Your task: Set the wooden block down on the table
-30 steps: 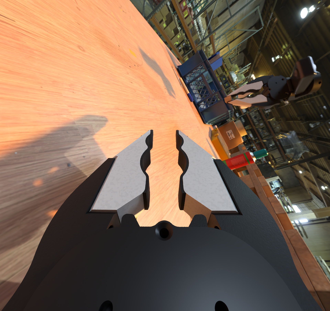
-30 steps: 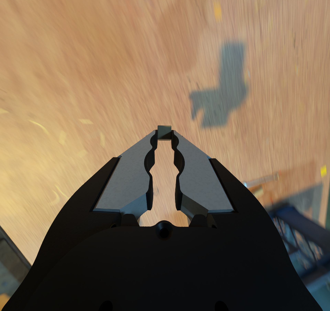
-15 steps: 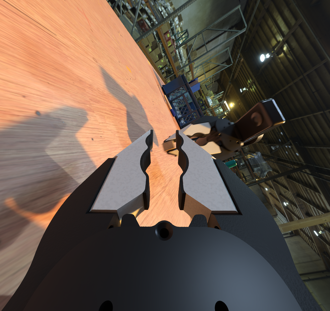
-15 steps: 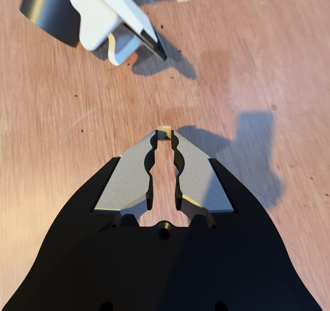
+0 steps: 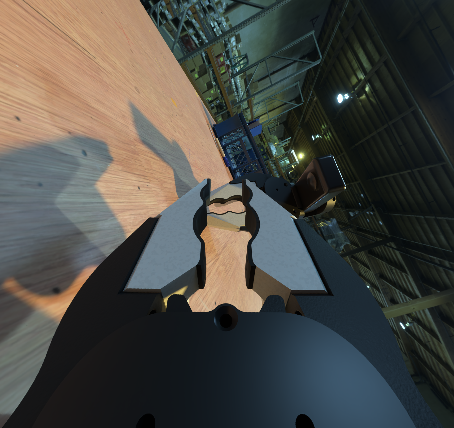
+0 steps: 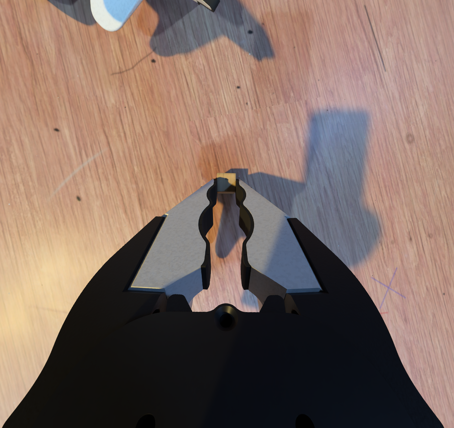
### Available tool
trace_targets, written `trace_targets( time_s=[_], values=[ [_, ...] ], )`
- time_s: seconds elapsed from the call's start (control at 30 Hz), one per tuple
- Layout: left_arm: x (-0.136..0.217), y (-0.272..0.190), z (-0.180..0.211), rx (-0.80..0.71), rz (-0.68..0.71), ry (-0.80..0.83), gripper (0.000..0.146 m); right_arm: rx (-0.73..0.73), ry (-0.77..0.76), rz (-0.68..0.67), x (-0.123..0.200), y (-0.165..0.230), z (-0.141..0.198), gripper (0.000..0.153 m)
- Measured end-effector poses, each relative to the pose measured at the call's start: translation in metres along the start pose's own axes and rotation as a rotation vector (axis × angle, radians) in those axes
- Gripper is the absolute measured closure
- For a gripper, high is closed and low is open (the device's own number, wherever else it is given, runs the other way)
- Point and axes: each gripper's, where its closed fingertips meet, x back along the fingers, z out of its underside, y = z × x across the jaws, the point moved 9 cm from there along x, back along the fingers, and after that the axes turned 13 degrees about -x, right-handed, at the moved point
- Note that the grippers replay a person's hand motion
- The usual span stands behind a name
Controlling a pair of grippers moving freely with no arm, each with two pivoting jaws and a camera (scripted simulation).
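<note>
Holding the wooden block (image 6: 226, 183) pinched at the very tips of my right tongs (image 6: 226, 187), pointing down at the bench (image 6: 98, 121). Block's shadow is lying right beside it, so I'm judging it's v. near the surface, maybe touching; can't tell for sure. I'm aiming to keep the descent slow & straight, block's underside flat to the bench, then part the tips only enough to free it w/o flicking it. My left tongs (image 5: 226, 188) are gaping narrow, empty, hovering near the block; right tongs (image 5: 227, 205) are showing just past their tips. I'm keeping them off the block so the lift-away isn't clipping anything.
</note>
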Motion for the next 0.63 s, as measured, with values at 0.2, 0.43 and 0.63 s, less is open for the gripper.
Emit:
trace_targets(
  time_s=[0.2, 0.43, 0.63],
  values=[
    [0.001, 0.002, -0.001, 0.027, 0.013, -0.01, 0.121, -0.017, -0.035, -0.01, 0.001, -0.001, -0.002, 0.13],
    [0.003, 0.004, -0.002, 0.052, 0.025, -0.008, 0.121, -0.045, -0.045, -0.011, 0.006, -0.007, -0.002, 0.122],
    [0.005, 0.005, -0.002, 0.074, 0.026, -0.009, 0.121, -0.07, -0.038, -0.009, 0.003, -0.003, 0.006, 0.123]
  ],
)
